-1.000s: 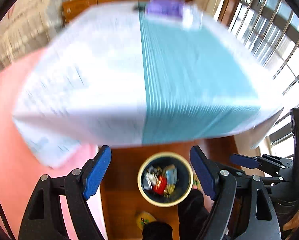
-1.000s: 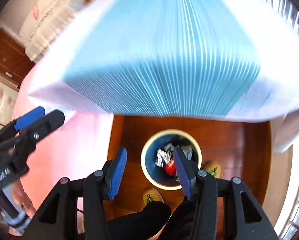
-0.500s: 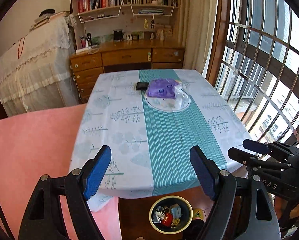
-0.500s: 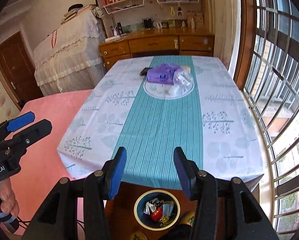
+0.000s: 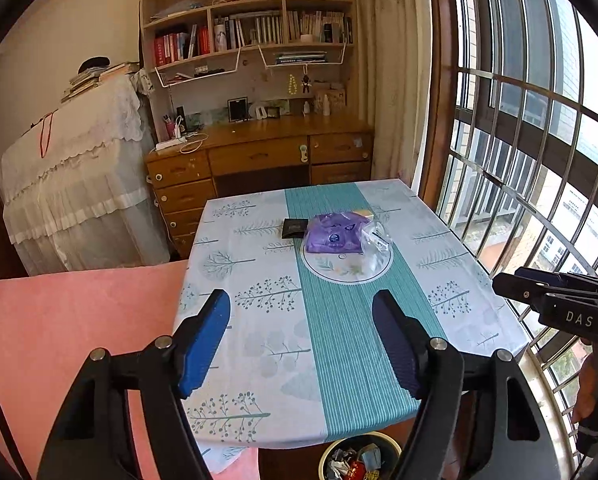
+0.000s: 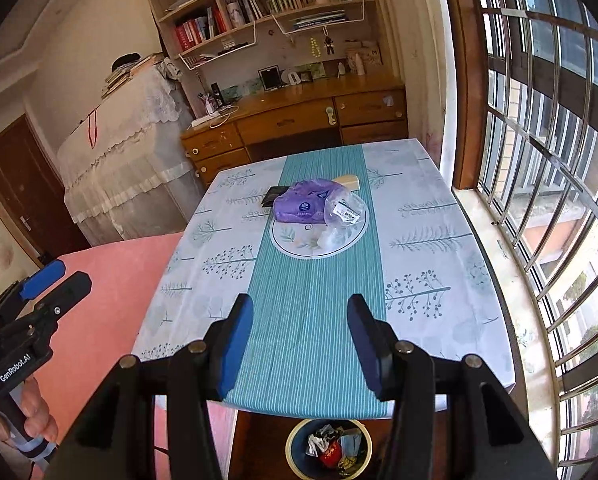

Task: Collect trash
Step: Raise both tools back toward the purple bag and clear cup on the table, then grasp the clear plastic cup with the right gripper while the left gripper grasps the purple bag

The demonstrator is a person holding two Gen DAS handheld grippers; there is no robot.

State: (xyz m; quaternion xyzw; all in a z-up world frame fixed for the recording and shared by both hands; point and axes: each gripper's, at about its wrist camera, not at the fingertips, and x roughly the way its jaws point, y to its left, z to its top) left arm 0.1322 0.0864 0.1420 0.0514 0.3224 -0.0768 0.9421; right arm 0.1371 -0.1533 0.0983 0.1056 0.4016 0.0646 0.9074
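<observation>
On the far half of the tablecloth-covered table lie a purple packet, a crumpled clear plastic bag, a small black packet and a yellow piece. A round bin holding several bits of trash stands on the floor below the near table edge. My left gripper hovers over the near part of the table, its jaws closing with nothing between them. My right gripper hovers open and empty beside it.
A pink-covered seat adjoins the table's left side. Barred windows run close along its right side. Behind the table stand a wooden desk and a lace-draped piece of furniture.
Both grippers have risen and tilted up, from looking at the bin under the table's edge to looking across the tabletop. The left jaws have narrowed a little.
</observation>
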